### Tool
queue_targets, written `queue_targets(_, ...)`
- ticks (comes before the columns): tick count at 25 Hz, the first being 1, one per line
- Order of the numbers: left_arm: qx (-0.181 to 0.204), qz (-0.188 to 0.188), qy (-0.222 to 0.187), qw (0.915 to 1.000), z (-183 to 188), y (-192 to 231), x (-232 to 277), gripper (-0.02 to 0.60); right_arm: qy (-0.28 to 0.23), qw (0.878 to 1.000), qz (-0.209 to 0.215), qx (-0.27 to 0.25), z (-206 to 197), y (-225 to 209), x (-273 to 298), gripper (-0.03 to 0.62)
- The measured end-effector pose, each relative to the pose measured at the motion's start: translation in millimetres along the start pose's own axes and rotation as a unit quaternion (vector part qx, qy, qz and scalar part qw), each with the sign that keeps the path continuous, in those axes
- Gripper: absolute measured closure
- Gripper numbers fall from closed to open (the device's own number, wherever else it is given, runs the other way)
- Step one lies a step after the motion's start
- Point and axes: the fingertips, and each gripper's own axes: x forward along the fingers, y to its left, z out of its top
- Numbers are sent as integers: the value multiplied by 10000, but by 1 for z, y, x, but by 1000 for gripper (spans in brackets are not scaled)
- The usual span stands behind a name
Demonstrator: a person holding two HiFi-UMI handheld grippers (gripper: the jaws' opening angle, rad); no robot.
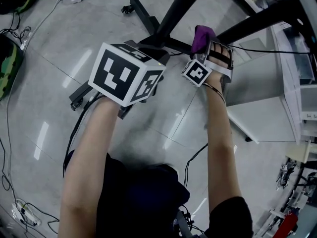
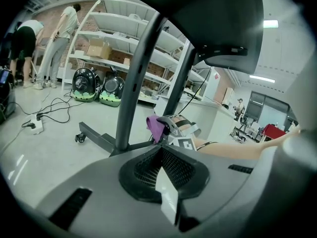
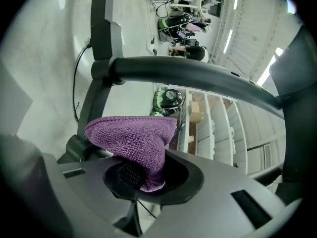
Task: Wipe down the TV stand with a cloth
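Two grippers are hanging close together over a shiny grey floor. Each one is carrying a cube with black and white square marks, and the marks are shapes, not letters.

The right gripper is pinching a purple cloth tight between its jaws. The cloth is bulging out in front of the jaws in a soft, fuzzy lump. It is sitting low down on the black TV stand, right where the two slanting poles are meeting the base. In the right gripper view, a thick black bar of the stand is crossing just above the cloth. The cloth is lying very near the stand, but I cannot tell if it is touching.

The left gripper is squeezing its jaws together with nothing between them. It is hovering just beside the right gripper, pointing at the same low part of the stand.

A leg of the stand is reaching out across the floor, with a little wheel at its end. A white power strip is lying on the floor with cables running from it. Far back, white shelves are holding a cardboard box. Two green and black bags are sitting below them, and two people are standing nearby.
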Motion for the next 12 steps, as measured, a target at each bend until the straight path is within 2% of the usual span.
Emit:
queue_targets(7, 22, 50, 22, 10000, 0, 3, -4, 575, 85, 9982, 573, -161, 10, 54, 4, 520)
queue_targets(12, 58, 68, 21, 10000, 0, 4, -7, 575, 124, 9969, 756, -196, 13, 72, 4, 520)
